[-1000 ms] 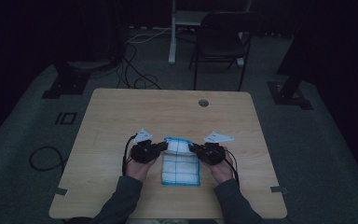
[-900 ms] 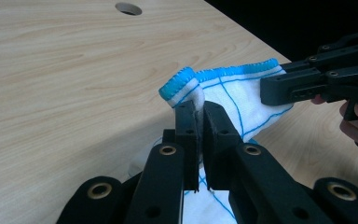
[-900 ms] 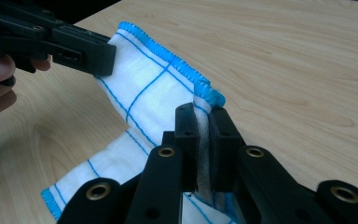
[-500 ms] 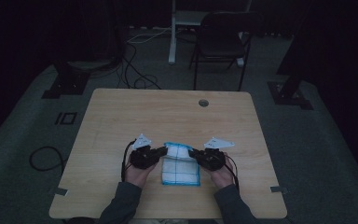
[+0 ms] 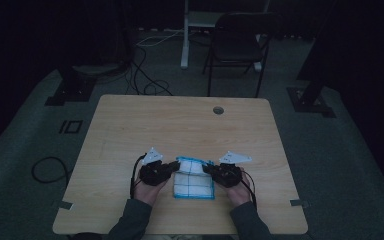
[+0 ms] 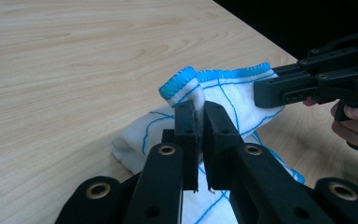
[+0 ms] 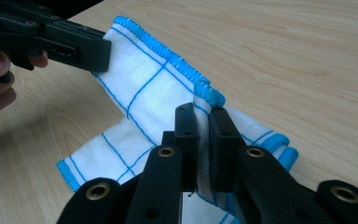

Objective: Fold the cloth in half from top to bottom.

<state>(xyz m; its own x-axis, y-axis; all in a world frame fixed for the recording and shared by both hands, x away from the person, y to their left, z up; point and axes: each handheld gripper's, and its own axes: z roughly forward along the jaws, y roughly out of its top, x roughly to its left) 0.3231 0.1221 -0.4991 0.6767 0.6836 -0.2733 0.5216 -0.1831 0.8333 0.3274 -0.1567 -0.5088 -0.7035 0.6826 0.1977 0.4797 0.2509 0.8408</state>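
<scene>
A white cloth (image 5: 194, 180) with thin blue grid lines and a bright blue hem lies near the table's front edge. Its far edge is lifted and folded toward me. My left gripper (image 5: 172, 169) is shut on the cloth's left far corner; in the left gripper view the cloth (image 6: 223, 93) is pinched between the two black pads of my left gripper (image 6: 199, 109). At the other far corner my right gripper (image 5: 208, 170) is shut too, and the right gripper view shows the blue hem of the cloth (image 7: 144, 79) clamped in my right gripper (image 7: 204, 114).
The wooden table (image 5: 180, 125) has a round cable hole (image 5: 218, 110) near its far edge. Behind it stand a dark folding chair (image 5: 235, 45) and a white post (image 5: 185, 35). Cables lie on the floor at the left (image 5: 47, 167).
Both grippers have drawn slightly toward me with the cloth's far corners, so the lifted edge now folds further over the cloth.
</scene>
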